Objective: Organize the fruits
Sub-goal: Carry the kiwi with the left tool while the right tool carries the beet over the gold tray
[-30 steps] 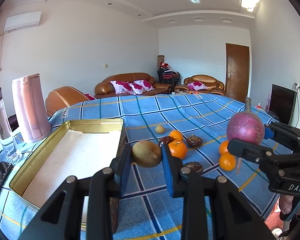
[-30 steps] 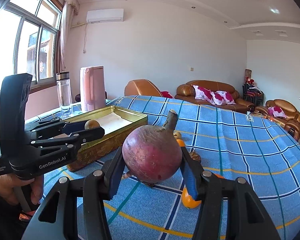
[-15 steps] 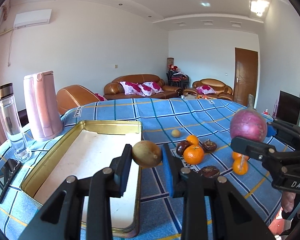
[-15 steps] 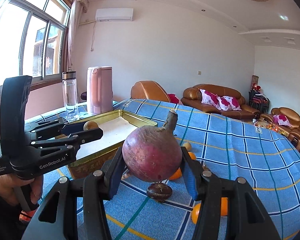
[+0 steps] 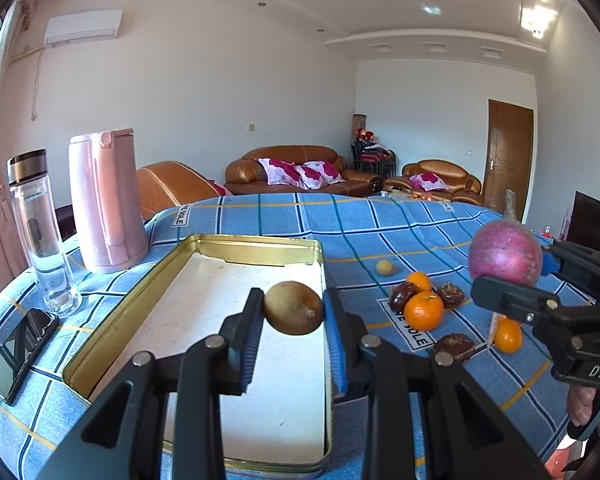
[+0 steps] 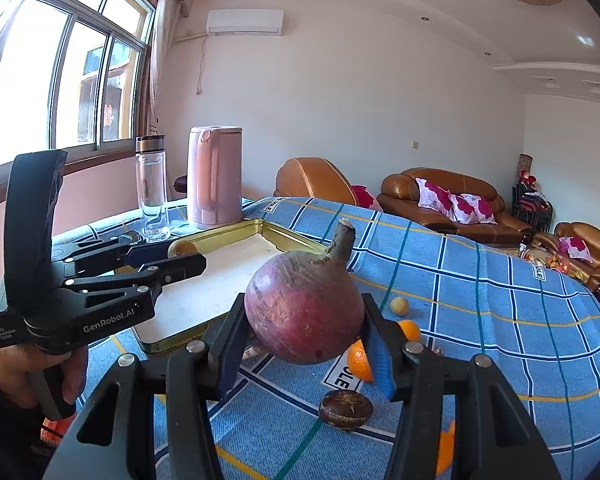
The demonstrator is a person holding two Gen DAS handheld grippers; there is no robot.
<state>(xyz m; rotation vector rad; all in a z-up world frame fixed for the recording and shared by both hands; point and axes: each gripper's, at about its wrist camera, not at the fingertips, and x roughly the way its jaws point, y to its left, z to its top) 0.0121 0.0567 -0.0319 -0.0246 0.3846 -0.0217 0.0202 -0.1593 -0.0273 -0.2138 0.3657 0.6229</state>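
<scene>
My left gripper (image 5: pixel 294 312) is shut on a small yellow-brown fruit (image 5: pixel 293 307), held in the air over the right side of the gold tin tray (image 5: pixel 112 328). My right gripper (image 6: pixel 304 338) is shut on a large purple-red beet (image 6: pixel 304 308) with a stalk, above the blue checked cloth beside the tray (image 6: pixel 296 240). In the left wrist view the beet (image 5: pixel 505 253) hangs at the right. Loose on the cloth lie oranges (image 5: pixel 423 311), dark brown fruits (image 5: pixel 454 346) and a small yellow fruit (image 5: pixel 385 267).
A pink kettle (image 5: pixel 104 200) and a clear bottle (image 5: pixel 42 232) stand left of the tray. A phone (image 5: pixel 20 348) lies at the near left. A hand (image 6: pixel 28 364) holds the left gripper. Sofas stand behind the table.
Both grippers have carried their fruit leftward: the left one now hangs over the tray instead of beside it, and the right one with the beet has come closer to the tray.
</scene>
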